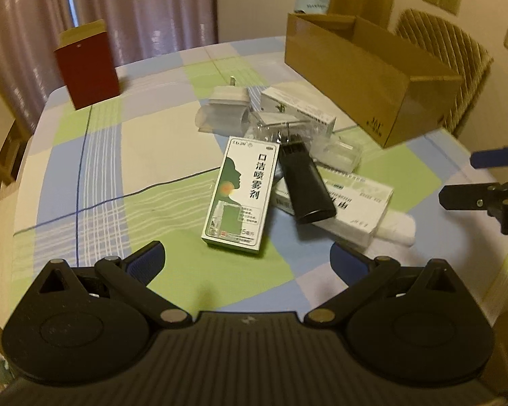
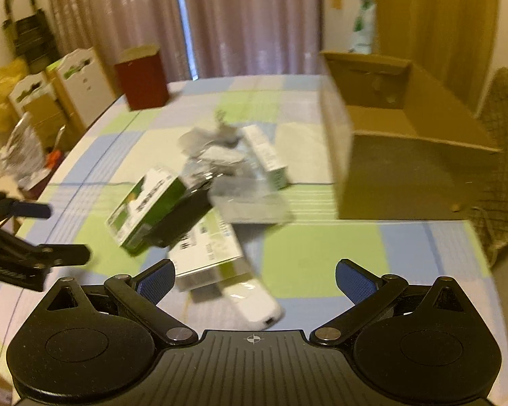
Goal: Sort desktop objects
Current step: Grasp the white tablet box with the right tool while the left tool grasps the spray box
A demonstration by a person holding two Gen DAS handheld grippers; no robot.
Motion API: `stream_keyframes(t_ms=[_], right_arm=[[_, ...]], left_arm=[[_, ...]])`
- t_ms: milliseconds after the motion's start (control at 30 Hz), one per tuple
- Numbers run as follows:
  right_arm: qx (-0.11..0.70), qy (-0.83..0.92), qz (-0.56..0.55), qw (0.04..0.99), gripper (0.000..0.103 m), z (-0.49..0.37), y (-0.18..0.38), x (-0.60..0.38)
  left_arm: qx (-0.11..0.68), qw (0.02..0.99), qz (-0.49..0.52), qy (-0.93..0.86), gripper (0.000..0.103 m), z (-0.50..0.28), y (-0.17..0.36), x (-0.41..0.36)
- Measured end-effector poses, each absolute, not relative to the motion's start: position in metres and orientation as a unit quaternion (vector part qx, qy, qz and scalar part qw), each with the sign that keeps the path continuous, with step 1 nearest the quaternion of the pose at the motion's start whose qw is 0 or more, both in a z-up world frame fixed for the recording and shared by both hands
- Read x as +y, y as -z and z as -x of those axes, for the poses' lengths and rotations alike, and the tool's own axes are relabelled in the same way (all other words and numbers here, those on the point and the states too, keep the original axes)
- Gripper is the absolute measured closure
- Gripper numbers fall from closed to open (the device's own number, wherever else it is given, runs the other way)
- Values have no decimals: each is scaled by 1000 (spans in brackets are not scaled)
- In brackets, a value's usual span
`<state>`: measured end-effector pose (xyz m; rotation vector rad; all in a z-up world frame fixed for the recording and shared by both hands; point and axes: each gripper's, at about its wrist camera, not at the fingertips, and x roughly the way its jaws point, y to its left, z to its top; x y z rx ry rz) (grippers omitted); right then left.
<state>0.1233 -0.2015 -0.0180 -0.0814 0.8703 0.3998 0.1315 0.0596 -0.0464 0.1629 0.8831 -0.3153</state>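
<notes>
Plainly, both grippers hang over the checked tablecloth point(image 1: 94, 182) with their blue-padded fingers spread wide and nothing between them; the left gripper point(image 1: 247, 260) points at the heap of objects in the middle of the table, and the right gripper point(image 2: 254, 279) comes at the same heap from the other side.

Nearest the left gripper, just ahead of its gap and clear of both fingers, lies a green-and-white spray box point(image 1: 242, 196), flat, its long side running away from the camera; leaning across its right edge is a black tube point(image 1: 304, 186), cap end toward the gripper; under the tube sits a wide white medicine box point(image 1: 359, 203); beyond these lie a second white carton point(image 1: 298, 110) and some clear plastic packaging point(image 1: 220, 115).

From the right wrist view, which is blurred, a white oblong object point(image 2: 254, 301) lies between the right gripper's fingers, close to the left one, though whether it touches I cannot tell; the spray box point(image 2: 149, 206) is further off to the left.

An open cardboard box point(image 1: 365, 74) stands on the table at the far right of the heap; a red box point(image 1: 86, 64) stands upright at the far left; the two are well apart.
</notes>
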Motion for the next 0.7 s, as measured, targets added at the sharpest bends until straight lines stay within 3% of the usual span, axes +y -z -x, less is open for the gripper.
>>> stream_keyframes(t_ms=[700], right_arm=[[431, -280, 136, 847, 1, -164, 90, -146]], left_arm=[[454, 879, -76, 127, 1, -154, 76, 72]])
